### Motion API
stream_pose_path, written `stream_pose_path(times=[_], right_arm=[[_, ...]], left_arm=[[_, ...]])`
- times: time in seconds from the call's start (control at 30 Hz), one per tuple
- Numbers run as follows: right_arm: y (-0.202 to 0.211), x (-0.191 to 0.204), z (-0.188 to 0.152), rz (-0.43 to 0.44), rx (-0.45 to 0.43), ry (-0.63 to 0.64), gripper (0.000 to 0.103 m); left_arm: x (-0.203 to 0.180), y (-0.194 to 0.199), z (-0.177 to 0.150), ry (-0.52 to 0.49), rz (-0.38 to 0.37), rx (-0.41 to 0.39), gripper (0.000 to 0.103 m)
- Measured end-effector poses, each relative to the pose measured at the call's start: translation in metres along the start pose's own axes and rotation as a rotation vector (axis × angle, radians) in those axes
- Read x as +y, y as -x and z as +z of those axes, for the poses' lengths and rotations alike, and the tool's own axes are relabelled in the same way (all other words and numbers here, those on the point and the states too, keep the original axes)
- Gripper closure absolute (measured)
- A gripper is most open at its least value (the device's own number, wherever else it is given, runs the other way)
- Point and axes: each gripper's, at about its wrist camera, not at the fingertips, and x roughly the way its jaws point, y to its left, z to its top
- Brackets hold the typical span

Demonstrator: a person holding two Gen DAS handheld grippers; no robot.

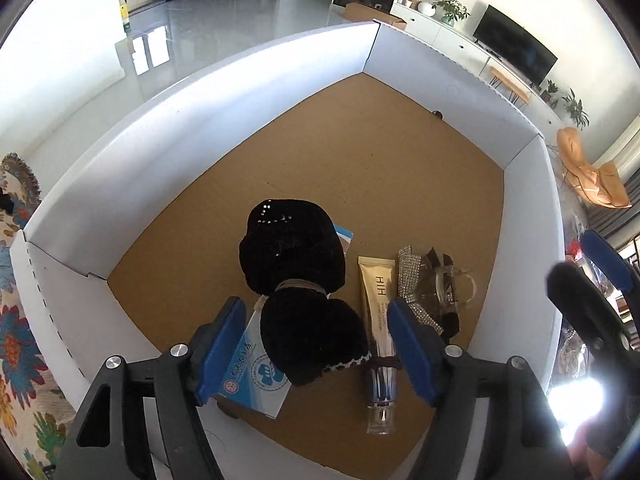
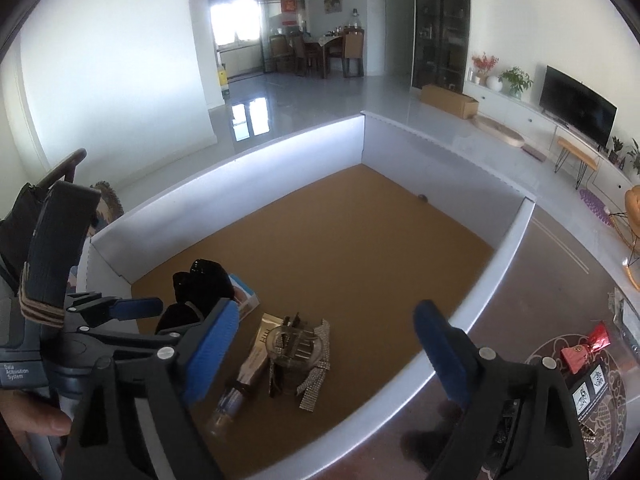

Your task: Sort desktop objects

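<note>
Inside white-walled box (image 1: 200,128): fuzzy black scrunchie (image 1: 296,276), glossy gold tube (image 1: 378,320); left tool (image 1: 316,352) spread; right tool (image 2: 324,356) spread.

Home living room: television (image 2: 577,107) on white sideboard (image 2: 516,110) far right, dining table (image 2: 334,46) with chairs far back.

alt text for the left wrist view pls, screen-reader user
The open left gripper hangs over a white-walled cardboard box, its blue fingers either side of a black velvet hair bow that lies on a blue-and-white packet. To the right lie a gold cosmetic tube and a rhinestone hair clip; a living room lies beyond.
</note>
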Motion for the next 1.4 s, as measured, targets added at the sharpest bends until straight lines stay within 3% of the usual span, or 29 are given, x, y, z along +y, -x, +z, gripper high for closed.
stream_pose_path(times=[0.1,0.2,0.33,0.67,0.8,0.93,1.07,1.13,1.4], right_arm=[[0.025,-0.009,-0.014,-0.01,-0.053,-0.014,0.013],[0.053,-0.024,-0.04,-0.029,-0.106,-0.039,0.011],[0.093,-0.053,-0.09,-0.098,-0.145,-0.081,0.007],[0.18,-0.144,-0.236,-0.37,-0.093,-0.278,0.006],[0.201,-0.164,-0.286,-0.414,-0.066,-0.402,0.006],[0.206,-0.168,-0.312,-0.438,-0.025,-0.449,0.006],[0.209,-0.176,-0.322,-0.451,0.0,-0.483,0.006],[0.21,-0.179,-0.322,-0.461,0.001,-0.487,0.006],[0.205,-0.184,-0.329,-0.468,0.023,-0.486,0.006]], left_arm=[[-0.001,0.007,-0.004,-0.002,-0.004,-0.04,0.03],[-0.006,0.015,-0.01,-0.009,-0.032,-0.094,0.024],[-0.018,0.026,-0.018,-0.022,-0.055,-0.156,0.02],[-0.06,0.064,-0.037,-0.114,-0.086,-0.248,0.02],[-0.085,0.088,-0.054,-0.166,-0.134,-0.28,0.02],[-0.12,0.115,-0.076,-0.256,-0.191,-0.319,0.02],[-0.154,0.135,-0.104,-0.357,-0.254,-0.33,0.007],[-0.169,0.141,-0.119,-0.406,-0.279,-0.334,0.006],[-0.224,0.122,-0.179,-0.601,-0.331,-0.251,0.006]])
